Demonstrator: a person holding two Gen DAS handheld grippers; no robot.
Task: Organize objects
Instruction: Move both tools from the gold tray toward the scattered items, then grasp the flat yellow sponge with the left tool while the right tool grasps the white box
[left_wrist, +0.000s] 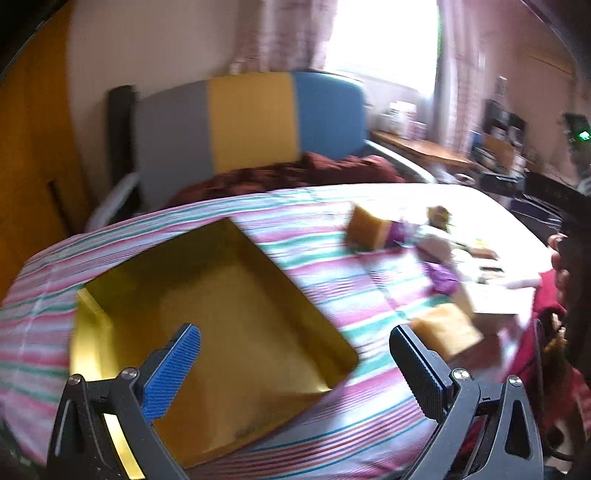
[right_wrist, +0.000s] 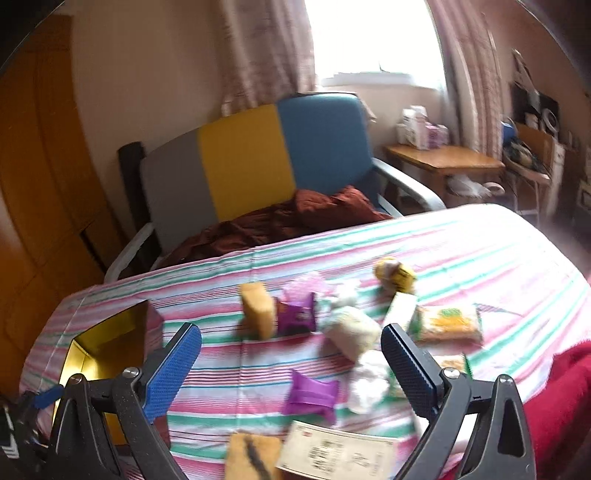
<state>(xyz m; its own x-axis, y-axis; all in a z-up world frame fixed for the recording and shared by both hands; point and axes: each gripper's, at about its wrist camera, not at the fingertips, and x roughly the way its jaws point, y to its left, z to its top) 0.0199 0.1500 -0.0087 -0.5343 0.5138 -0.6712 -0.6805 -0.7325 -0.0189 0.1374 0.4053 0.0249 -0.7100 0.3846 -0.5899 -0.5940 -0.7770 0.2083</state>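
Lying: purple packet flat on the striped bed, just ahead between your right claw fingers.
Right claw: wide open, empty, nearer.
Left claw: wide open, empty, over gold box.

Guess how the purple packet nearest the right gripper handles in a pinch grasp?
The purple packet looks like a crinkled foil-type wrapper, so probably light and crushable rather than stiff. Its glossy surface may slip between the pads. It lies on the striped sheet, a soft surface, so a push would likely drag fabric. The right gripper is open wide enough.
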